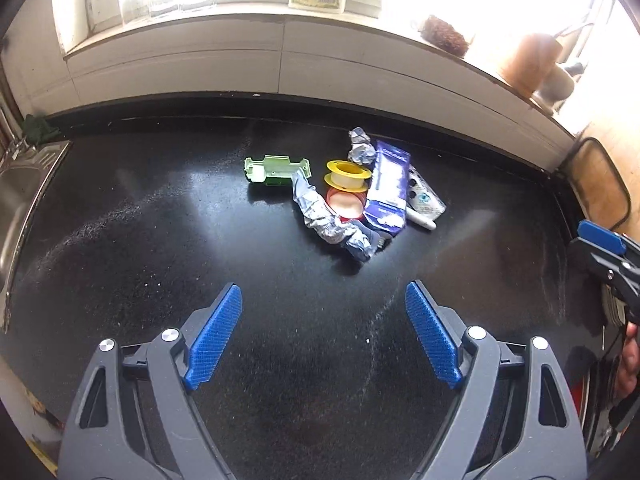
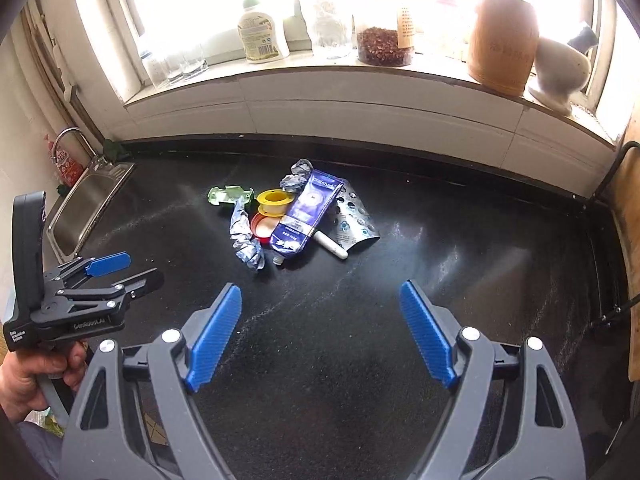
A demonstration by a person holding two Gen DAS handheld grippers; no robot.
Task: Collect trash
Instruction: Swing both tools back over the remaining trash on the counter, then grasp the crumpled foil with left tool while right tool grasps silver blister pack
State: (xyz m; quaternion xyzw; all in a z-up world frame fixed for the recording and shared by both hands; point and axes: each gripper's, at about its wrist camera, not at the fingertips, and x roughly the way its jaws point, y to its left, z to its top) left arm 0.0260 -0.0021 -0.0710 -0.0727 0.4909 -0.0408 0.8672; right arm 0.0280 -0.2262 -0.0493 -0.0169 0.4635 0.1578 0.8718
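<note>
Both tools hang back from the trash, spread wide and empty: the left tool [image 1: 322,336] and right tool [image 2: 320,334] likely survey first. The litter clusters mid-tabletop [image 1: 160,240]: crinkled foil wrapper [image 1: 332,220], glossy purple tube [image 2: 306,212], yellow plastic spool [image 2: 274,200], pale green moulded tray [image 1: 276,170].
</note>
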